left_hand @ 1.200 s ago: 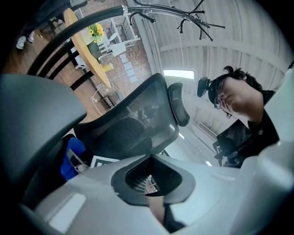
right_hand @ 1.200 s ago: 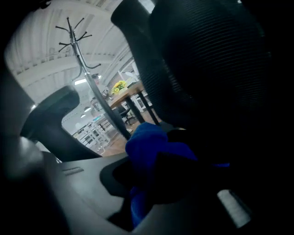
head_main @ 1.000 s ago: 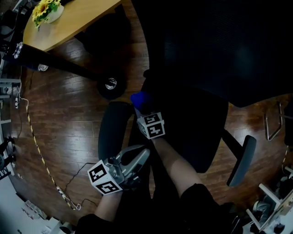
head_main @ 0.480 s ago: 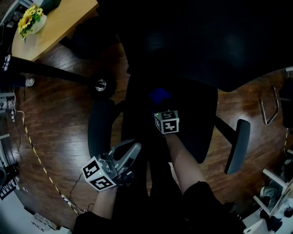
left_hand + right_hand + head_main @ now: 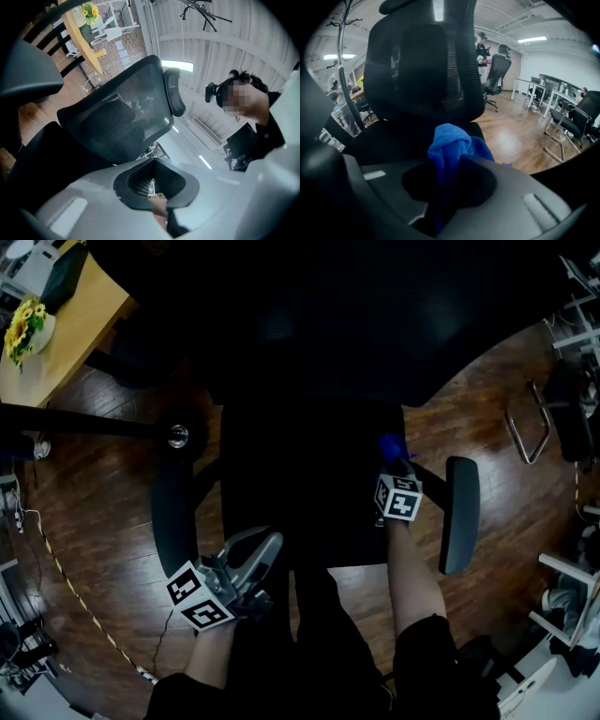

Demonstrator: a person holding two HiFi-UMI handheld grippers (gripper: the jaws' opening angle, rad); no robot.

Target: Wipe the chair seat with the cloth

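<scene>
The black office chair's seat point(image 5: 309, 484) fills the middle of the head view, dark under its mesh backrest point(image 5: 422, 70). My right gripper point(image 5: 392, 465) is shut on a bunched blue cloth point(image 5: 391, 446) and rests at the seat's right edge, close to the right armrest point(image 5: 459, 512). In the right gripper view the cloth point(image 5: 450, 140) sticks up from between the jaws of the right gripper point(image 5: 450, 161). My left gripper point(image 5: 262, 554) hovers off the seat's front left corner, shut and holding nothing. The left gripper point(image 5: 154, 161) points up at the backrest point(image 5: 117, 126).
The left armrest point(image 5: 173, 512) lies beside my left gripper. A coat stand base point(image 5: 176, 435) stands on the wooden floor at the left. A wooden table point(image 5: 66, 315) with yellow flowers point(image 5: 26, 322) is at the far left. Another chair's metal frame point(image 5: 530, 423) is on the right.
My right gripper has swept the blue cloth across the seat from the left side to the right edge. The left gripper has stayed near the front left corner.
</scene>
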